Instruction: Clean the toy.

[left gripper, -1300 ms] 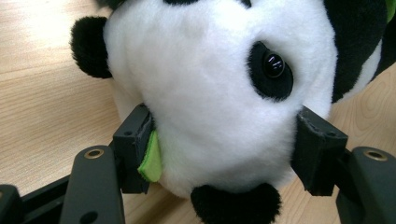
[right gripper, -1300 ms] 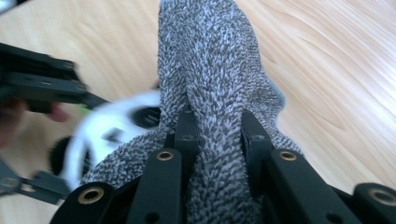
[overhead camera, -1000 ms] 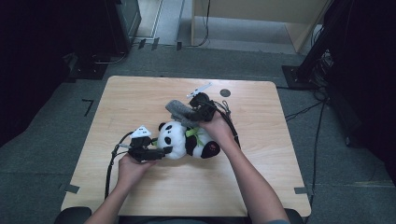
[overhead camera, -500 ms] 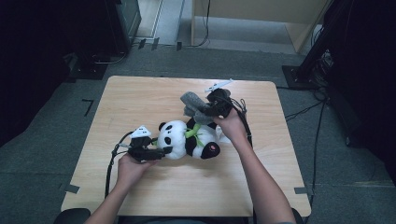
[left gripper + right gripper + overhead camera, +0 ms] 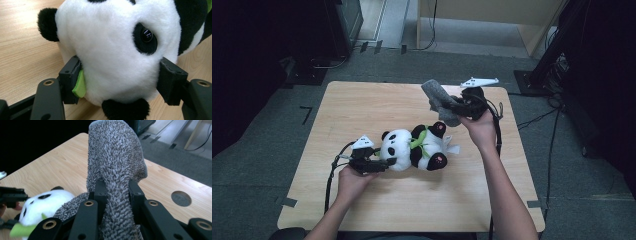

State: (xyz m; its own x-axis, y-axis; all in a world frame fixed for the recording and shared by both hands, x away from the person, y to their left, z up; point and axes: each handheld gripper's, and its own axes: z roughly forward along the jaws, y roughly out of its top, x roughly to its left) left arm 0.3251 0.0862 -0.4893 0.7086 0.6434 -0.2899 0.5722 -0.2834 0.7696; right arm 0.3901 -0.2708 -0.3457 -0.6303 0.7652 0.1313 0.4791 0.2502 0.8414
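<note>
A black-and-white plush panda (image 5: 412,150) lies on its side on the wooden table (image 5: 362,110), a green scarf (image 5: 419,141) at its neck. My left gripper (image 5: 384,162) is shut on the panda's head; in the left gripper view both pads press into the white fur (image 5: 117,45), with a green felt piece (image 5: 80,85) by the left pad. My right gripper (image 5: 447,105) is shut on a grey knitted piece of cloth (image 5: 434,92) and holds it above the table's back right, clear of the panda. In the right gripper view the cloth (image 5: 115,157) stands up between the jaws.
A round hole (image 5: 181,198) is cut in the tabletop near the back edge. Cables trail from both grippers across the table. Dark equipment and a wooden cabinet stand on the floor beyond the table.
My right gripper has lifted the grey cloth away from the panda, up and toward the back right. My left gripper and the panda have stayed put.
</note>
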